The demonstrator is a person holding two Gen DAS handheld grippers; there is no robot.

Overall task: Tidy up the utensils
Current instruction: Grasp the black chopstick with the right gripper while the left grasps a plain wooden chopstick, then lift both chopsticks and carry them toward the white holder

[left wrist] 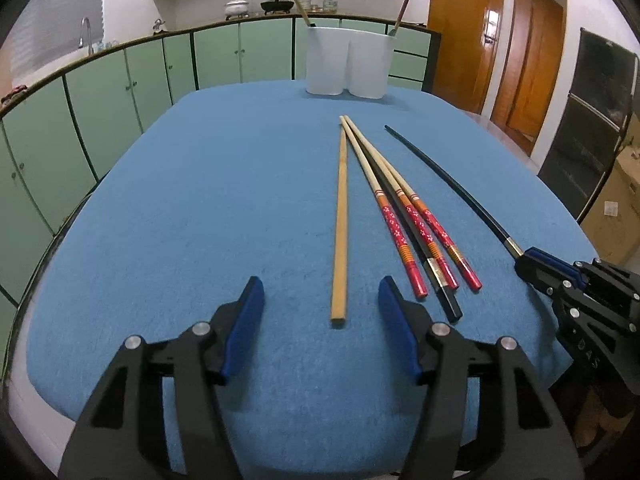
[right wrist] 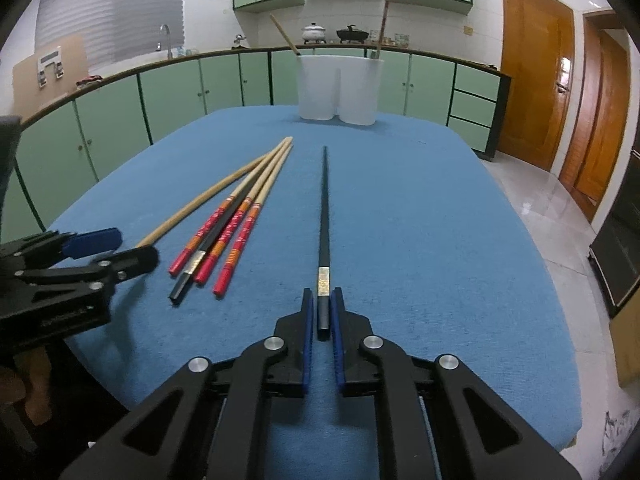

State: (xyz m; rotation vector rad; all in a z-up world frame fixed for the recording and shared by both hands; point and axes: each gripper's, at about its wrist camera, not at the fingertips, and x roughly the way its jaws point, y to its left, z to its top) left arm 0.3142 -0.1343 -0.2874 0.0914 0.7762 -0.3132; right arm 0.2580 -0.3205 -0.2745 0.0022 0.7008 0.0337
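Right gripper (right wrist: 321, 312) clamped on black chopstick (right wrist: 324, 216) end; left gripper (left wrist: 322, 300) jaws apart, straddling plain wooden chopstick (left wrist: 341, 220) on blue cloth (left wrist: 220, 200)

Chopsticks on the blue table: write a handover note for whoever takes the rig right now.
Right hand-held gripper: shut on the lone black chopstick, which still lies on the blue table.
Left hand-held gripper: open, holding nothing, by the plain wooden chopstick.
Done: two utensils stand in the white holder.
Left: wooden chopstick, three red-handled chopsticks and the second black chopstick among them.
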